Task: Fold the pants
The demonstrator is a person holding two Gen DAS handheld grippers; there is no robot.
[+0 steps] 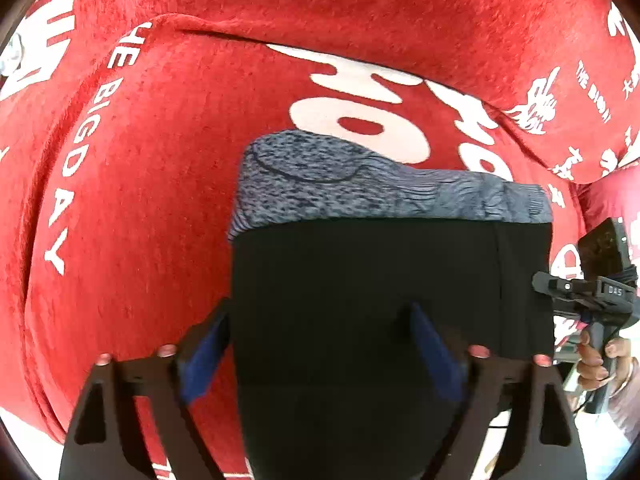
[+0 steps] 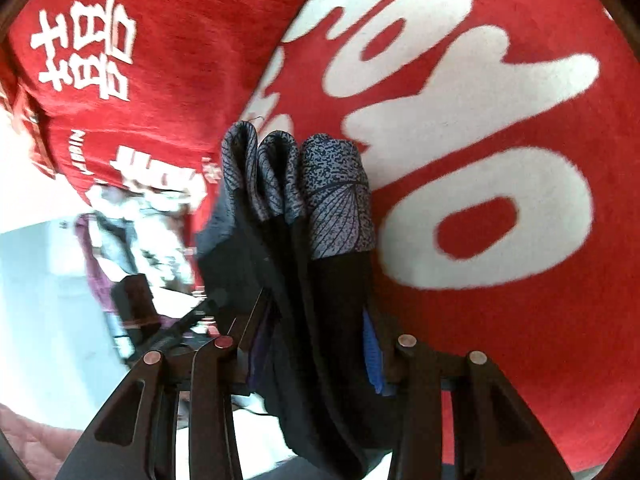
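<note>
- Left gripper [image 1: 320, 344]: its blue-padded fingers [image 1: 204, 356] stand wide apart at 7 and 5 o'clock of the left view. The pants [image 1: 384, 280] run up between them; the left pad sits at the cloth's left edge, the right pad lies over the black fabric. Whether they press on it, I cannot tell.
- Pants: black, with a grey speckled band [image 1: 320, 184] at 12 o'clock of the fold, lying on the red blanket [image 1: 140, 200] with white lettering.
- At 3 o'clock of the left view, the right gripper [image 1: 580, 292] is held by a hand [image 1: 600, 356] just beside the pants' right edge.
- Right gripper [image 2: 316, 344]: its jaws are closed on the gathered pants [image 2: 320, 280], whose grey ends [image 2: 336, 192] bunch in three folds toward 12 o'clock, over the blanket [image 2: 520, 300].
</note>
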